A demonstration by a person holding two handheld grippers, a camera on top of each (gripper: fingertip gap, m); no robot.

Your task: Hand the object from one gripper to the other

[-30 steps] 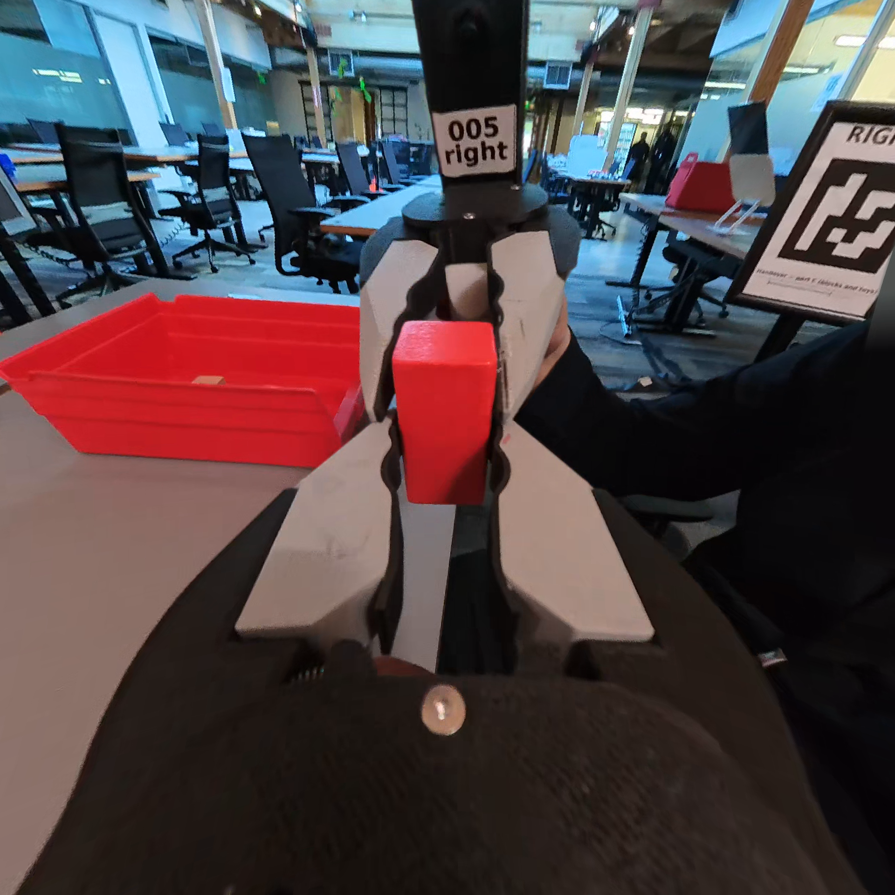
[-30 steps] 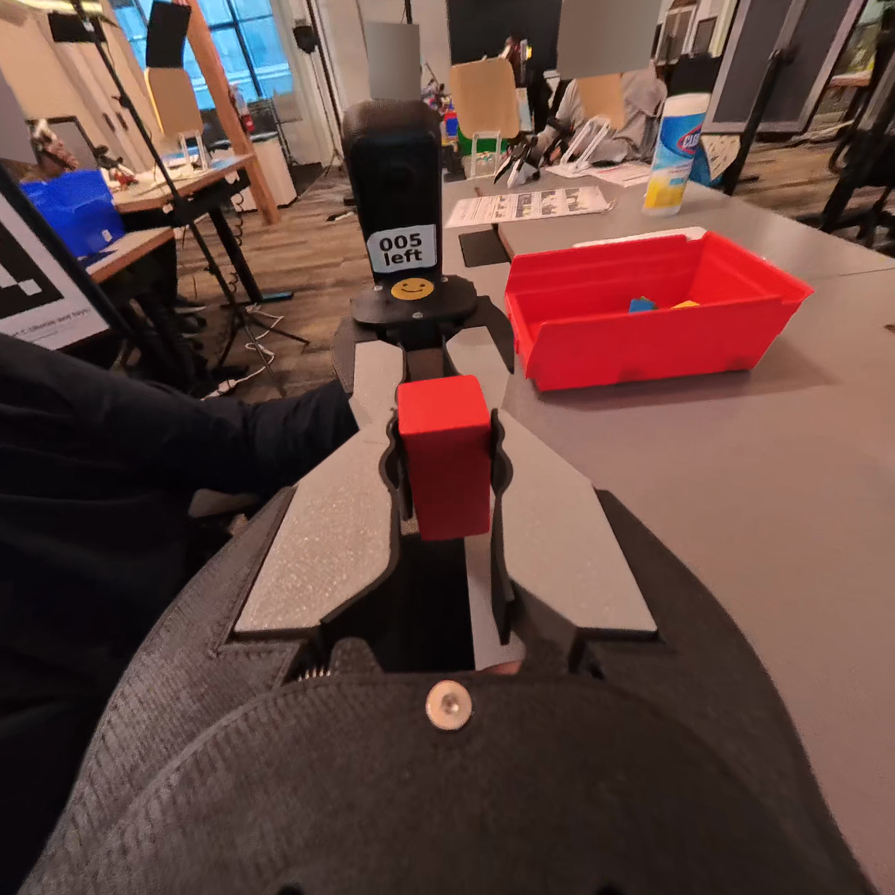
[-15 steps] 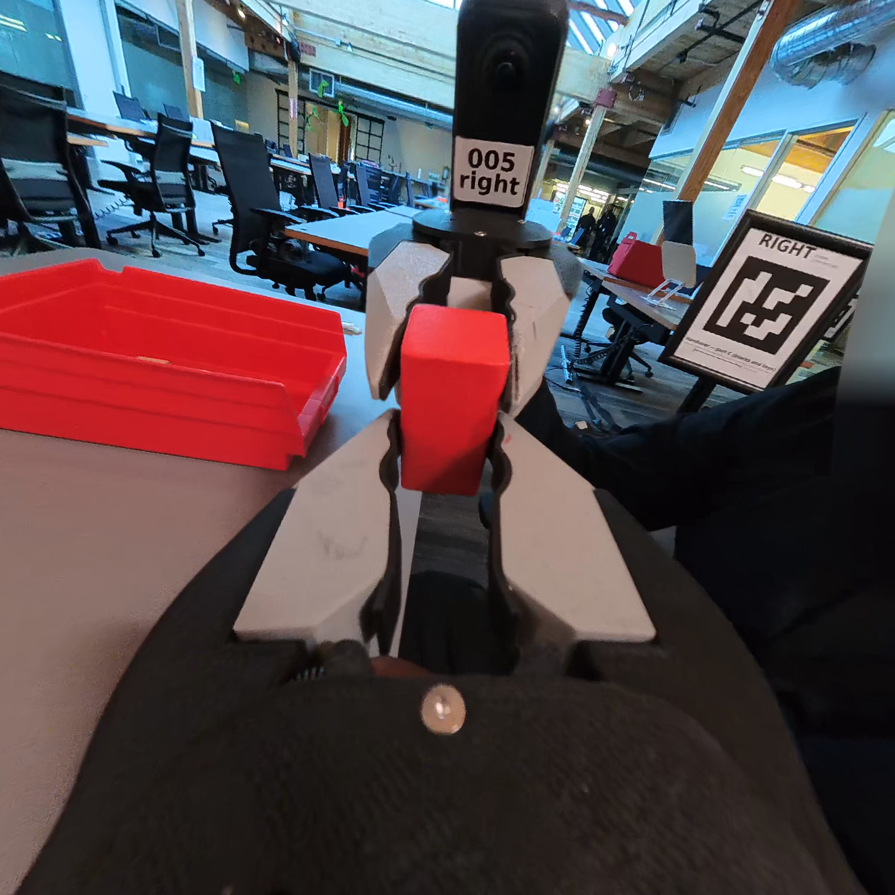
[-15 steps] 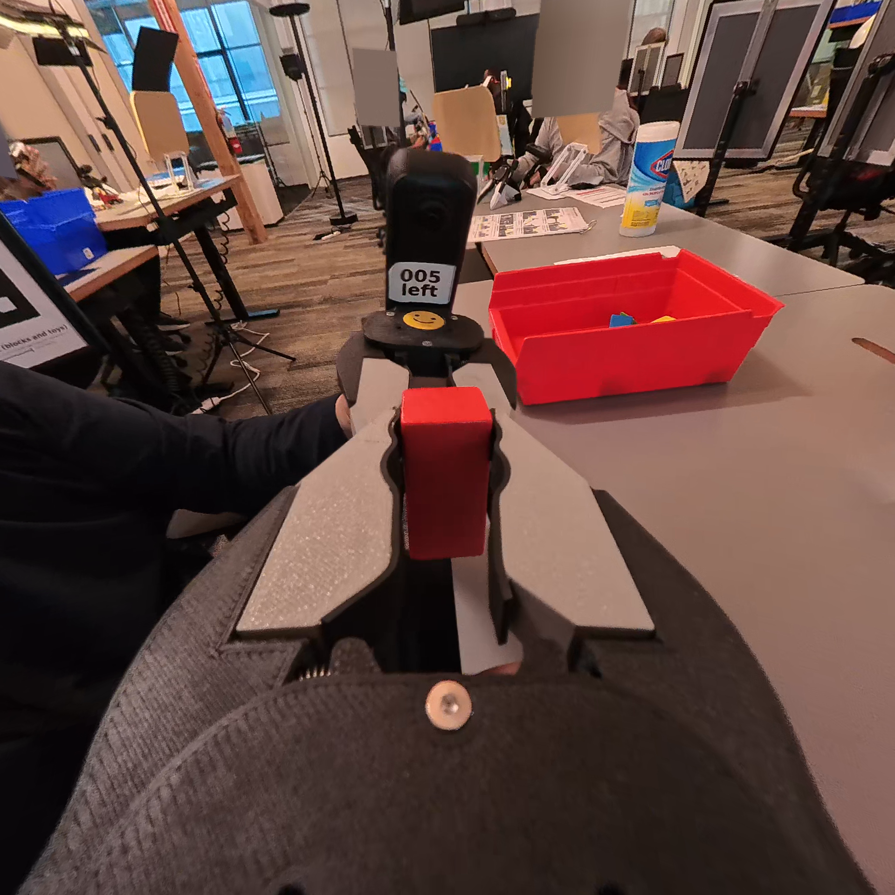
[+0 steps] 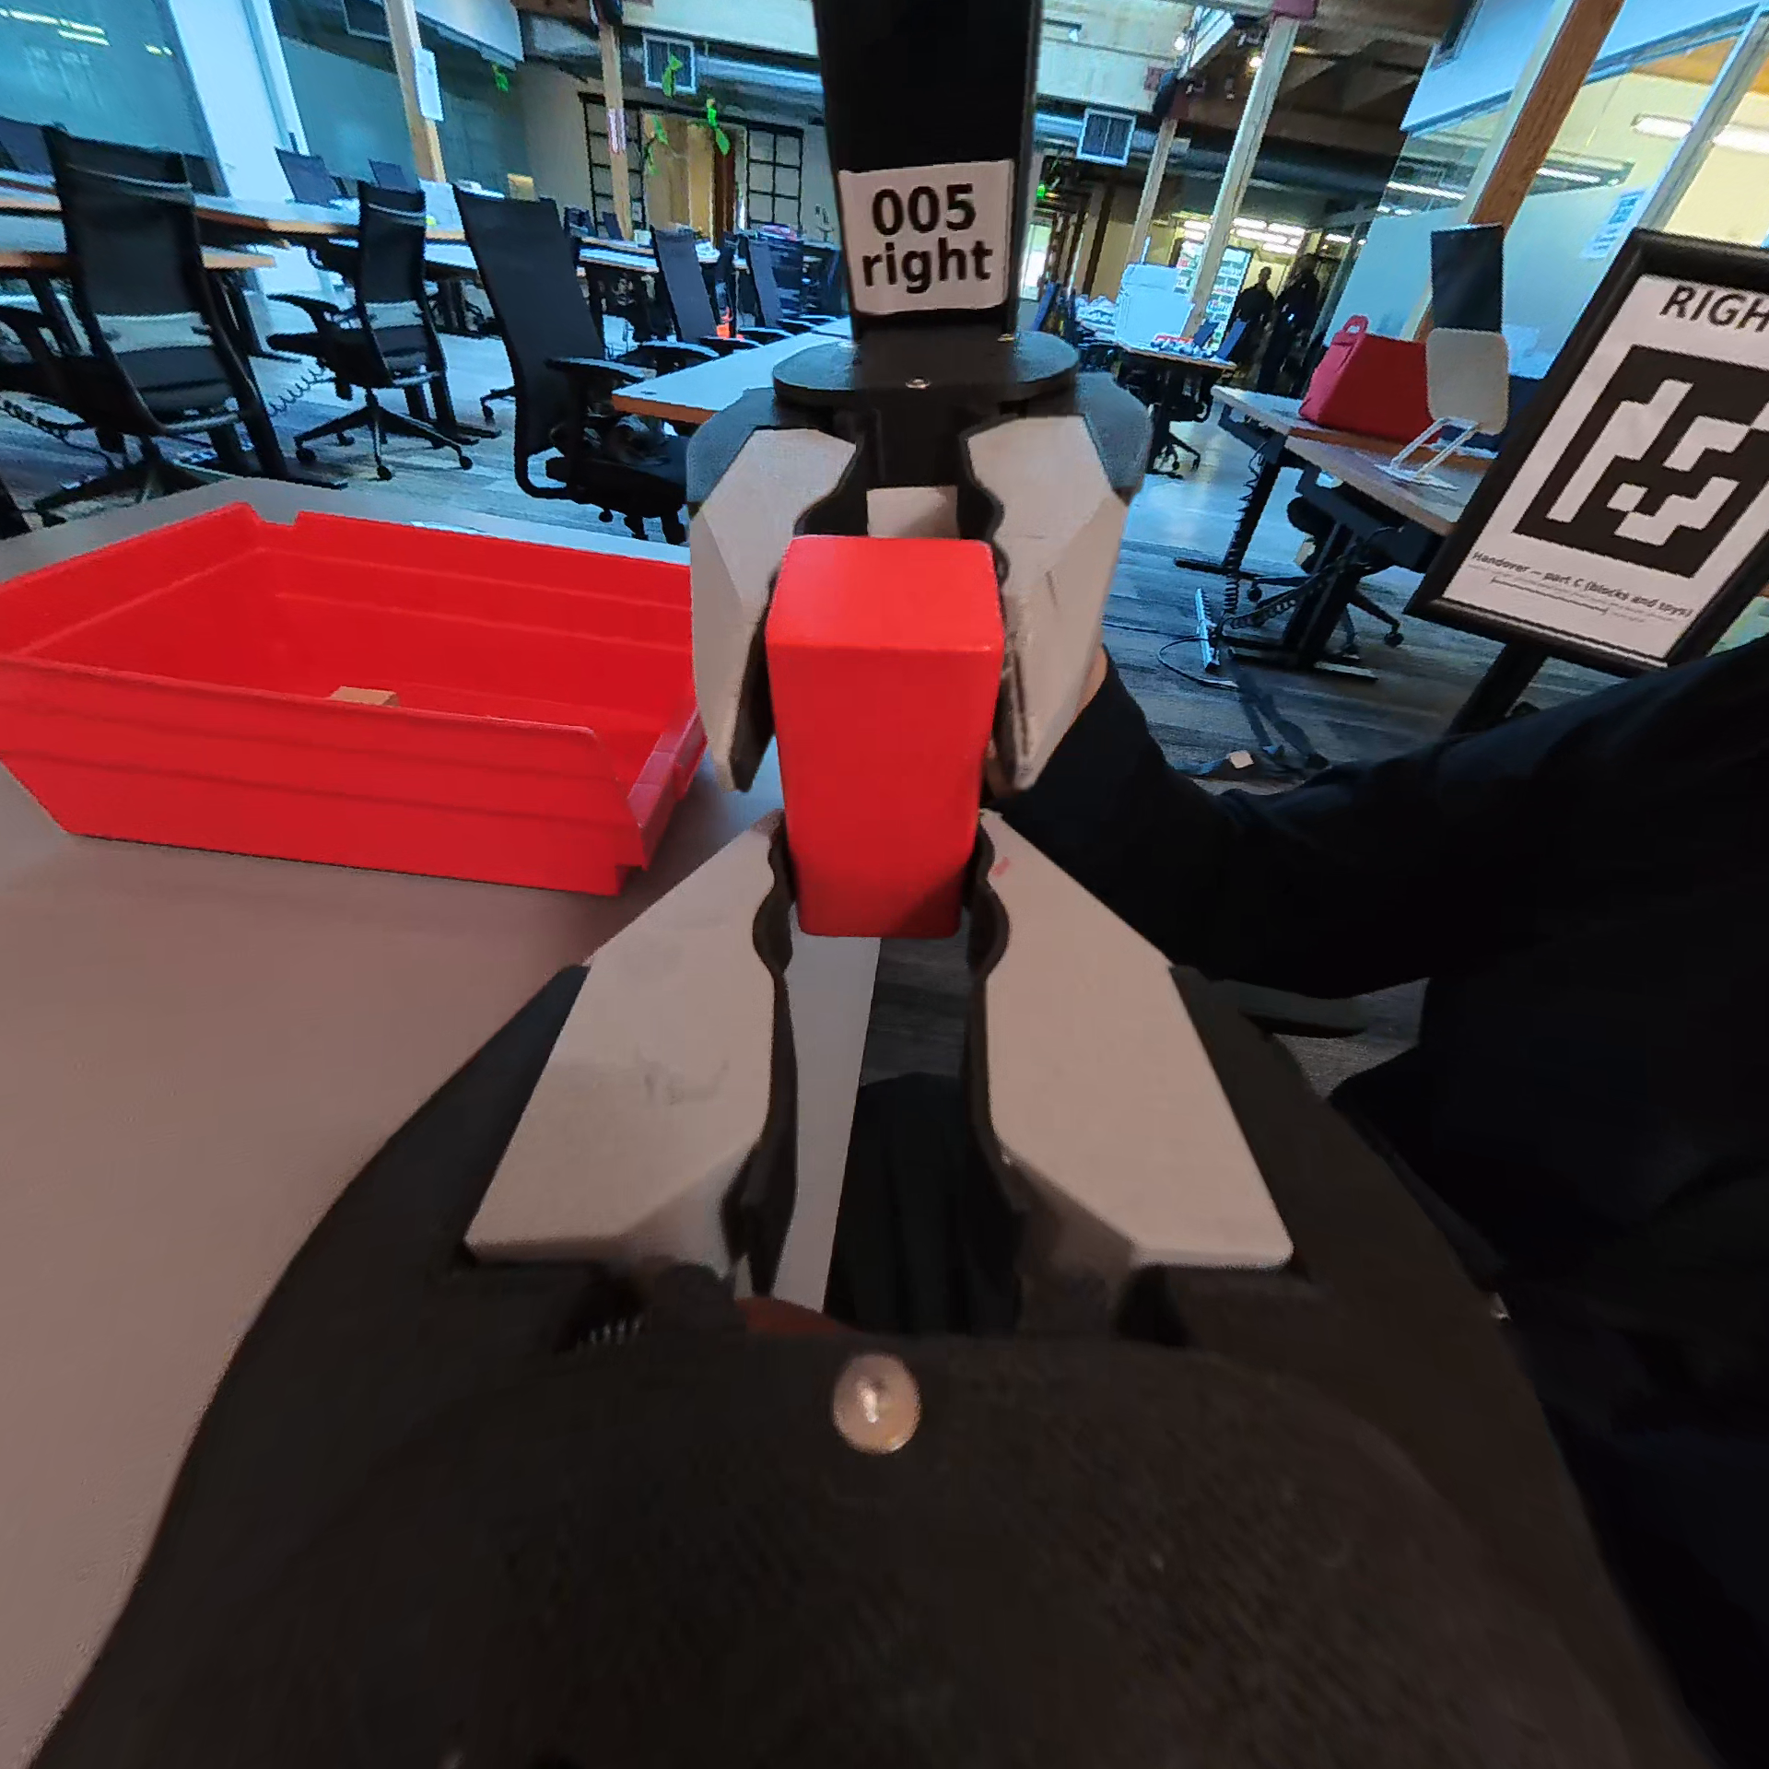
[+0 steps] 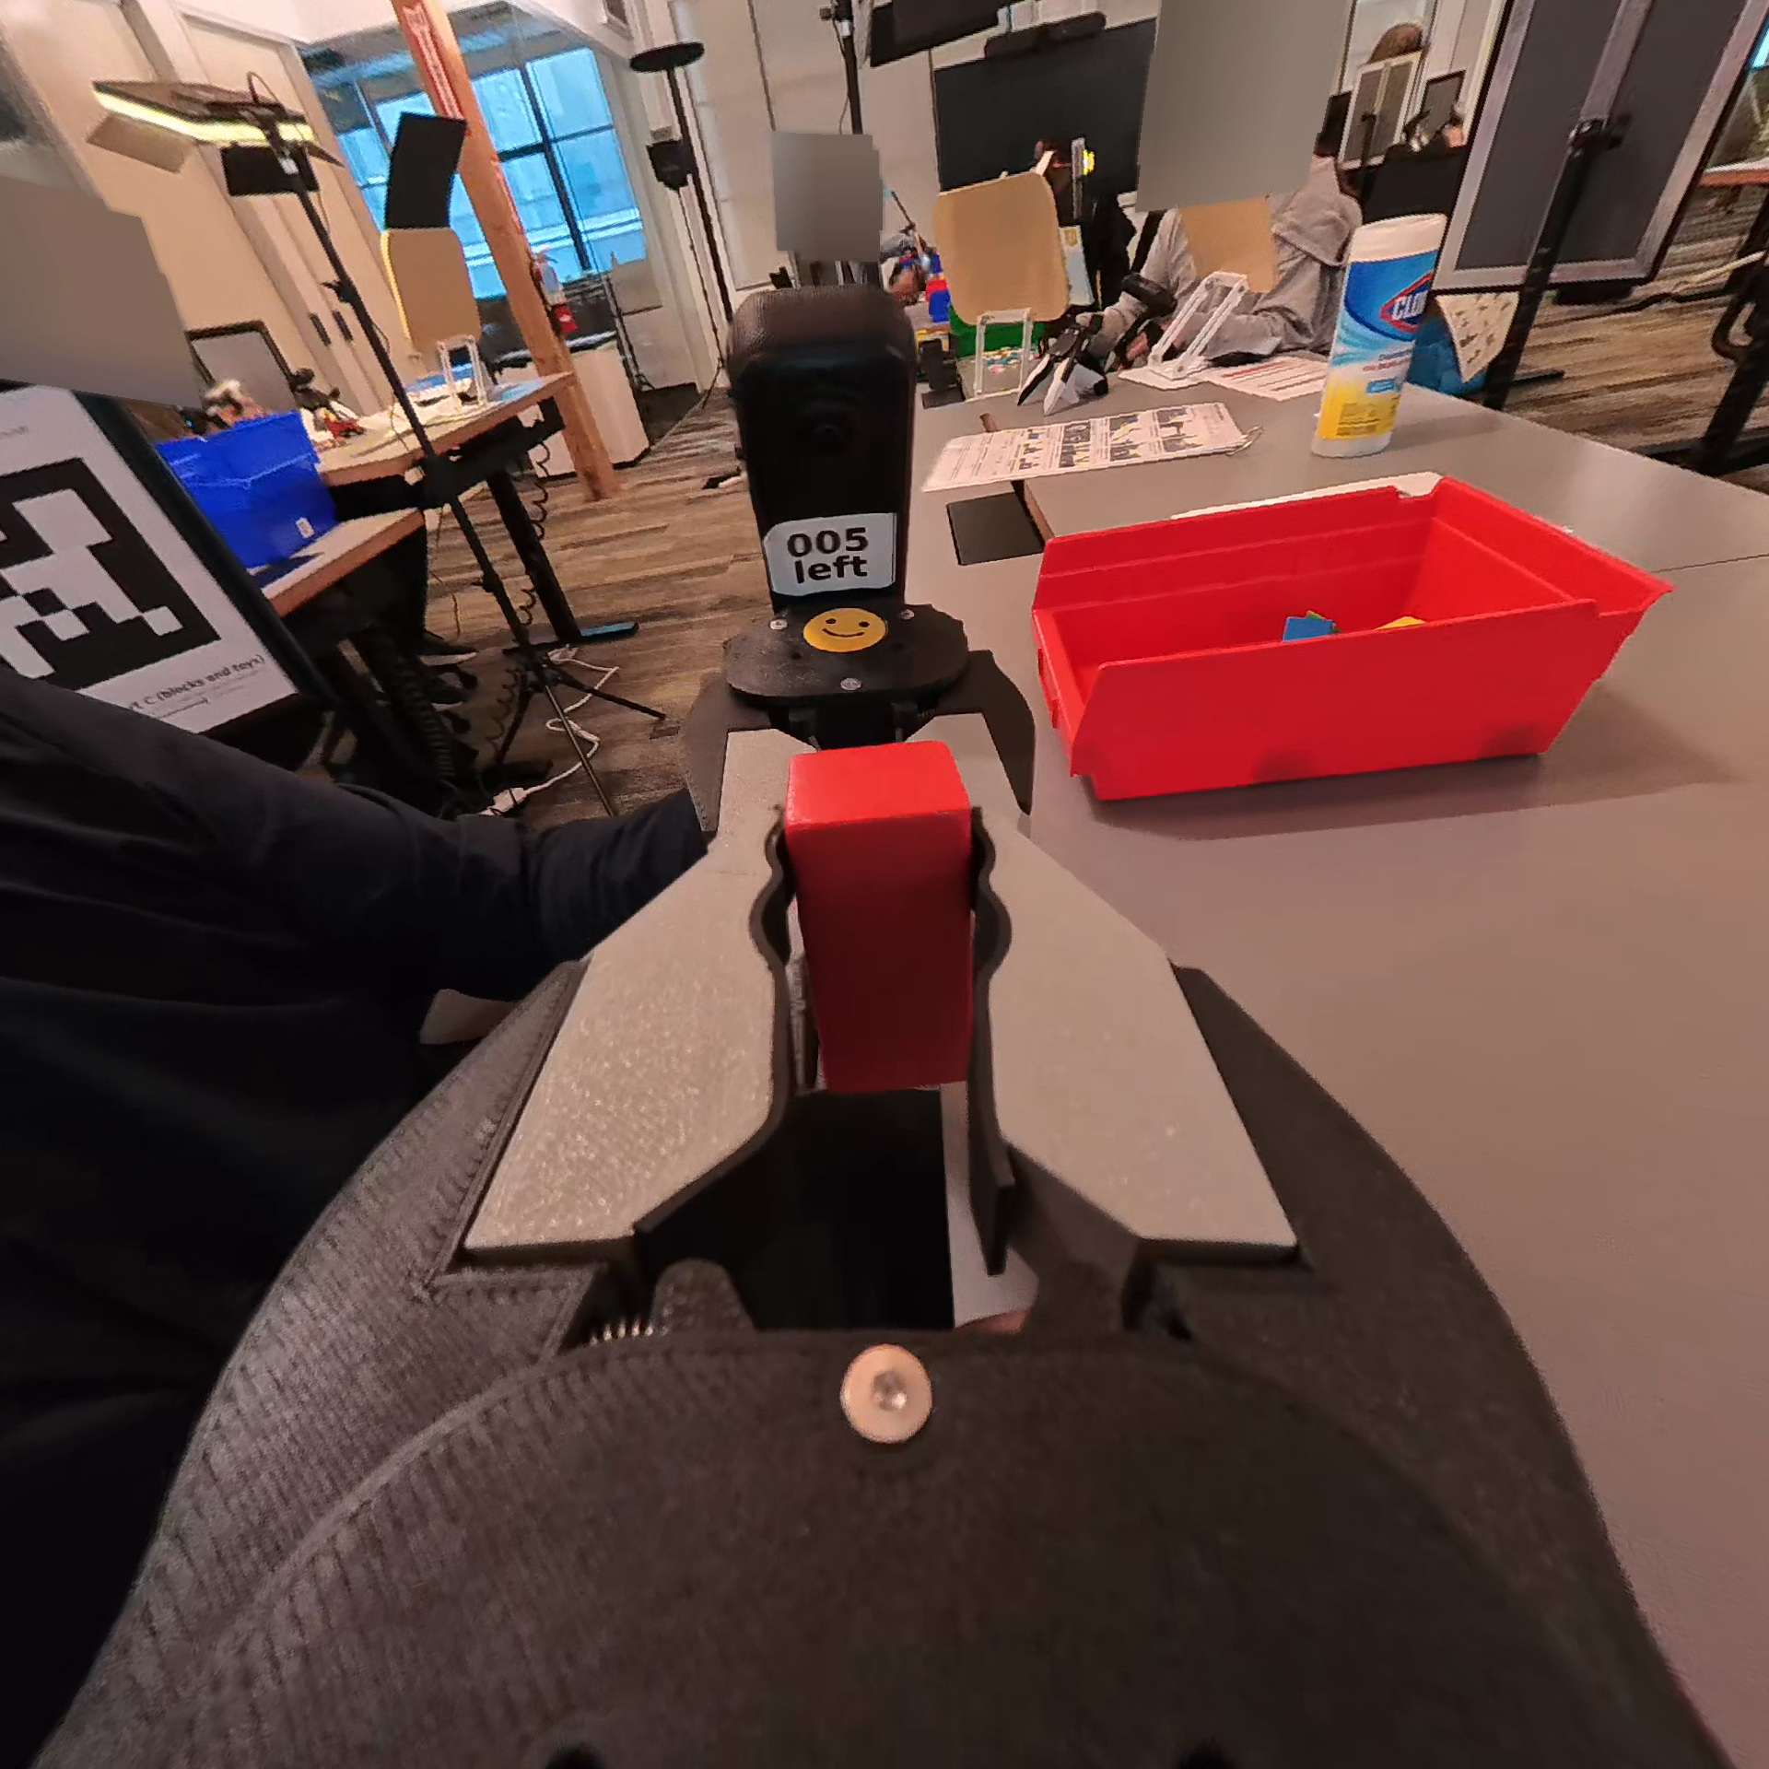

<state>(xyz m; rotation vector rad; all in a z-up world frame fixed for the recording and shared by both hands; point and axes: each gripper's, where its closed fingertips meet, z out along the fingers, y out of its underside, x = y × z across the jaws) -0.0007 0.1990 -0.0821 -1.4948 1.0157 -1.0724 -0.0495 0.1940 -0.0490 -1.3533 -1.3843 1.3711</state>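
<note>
A red rectangular block [image 5: 881,727] is held in the air between both grippers, which face each other tip to tip. My left gripper [image 5: 876,862] is shut on the block's near end in the left wrist view. The right gripper [image 5: 876,775] clamps the far end there. In the right wrist view my right gripper [image 6: 876,833] is shut on the block [image 6: 881,909], which sits deep between its fingers. Behind it, one grey finger [image 6: 742,794] of the left gripper shows beside the block; the other is hidden.
A grey table [image 5: 239,1053] lies below. A red bin [image 5: 335,766] holds a small wooden piece. Another red bin [image 6: 1292,708] holds blue and yellow pieces. A wipes canister [image 6: 1378,335] and papers stand farther back. Dark sleeves [image 5: 1340,862] and a marker sign [image 5: 1646,459] are close by. My hands' fingertips stand some 5 cm from each other.
Both grippers and the block tilted up together, then came back down to about where they were. Both grips on the block look unchanged.
</note>
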